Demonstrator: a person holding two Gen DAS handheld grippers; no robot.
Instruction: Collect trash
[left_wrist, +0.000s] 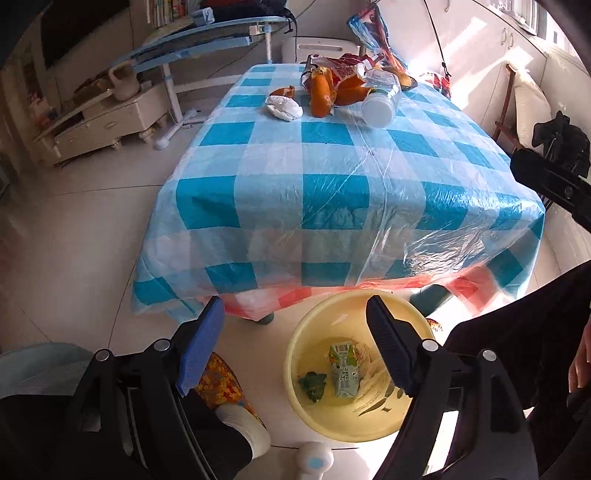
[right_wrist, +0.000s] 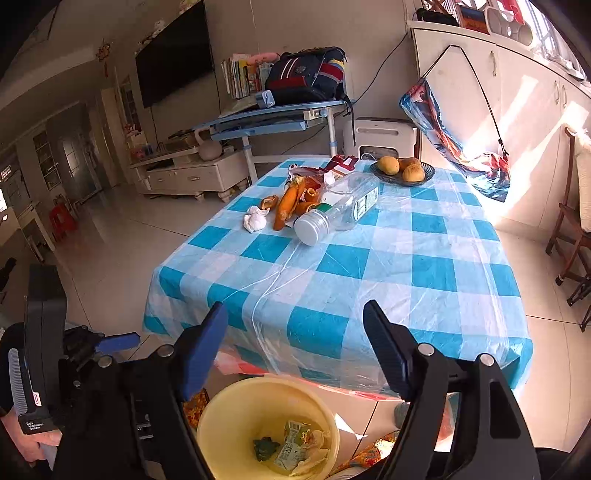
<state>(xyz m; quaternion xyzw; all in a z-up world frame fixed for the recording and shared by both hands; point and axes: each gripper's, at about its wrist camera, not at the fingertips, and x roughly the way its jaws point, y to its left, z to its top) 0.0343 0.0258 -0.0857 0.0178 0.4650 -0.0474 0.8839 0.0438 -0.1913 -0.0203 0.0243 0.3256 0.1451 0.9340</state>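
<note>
In the left wrist view, the left gripper (left_wrist: 295, 343) was held above a yellow bin (left_wrist: 306, 332) on the floor beside the table (left_wrist: 332, 192); its jaws stood wide apart with nothing between them. A green carton (left_wrist: 343, 369), a small green scrap (left_wrist: 313, 384) and pale wrappers were seen at the bin's bottom, so dropping appeared to be the reason for that position. Remaining trash was clustered at the table's far end: a white crumpled wad (left_wrist: 284, 108), orange peels (left_wrist: 320, 94), a red snack wrapper (left_wrist: 345, 68) and a clear plastic bottle (left_wrist: 382, 99) lying on its side.

In the right wrist view, the right gripper (right_wrist: 295, 339) was also seen with jaws apart and empty, aimed over the near table edge towards that cluster, with the bin just below. 3 fruits in a dark bowl (right_wrist: 382, 176) were set apart from the litter, probably to be kept. The bottle looked likely to roll if nudged.
</note>
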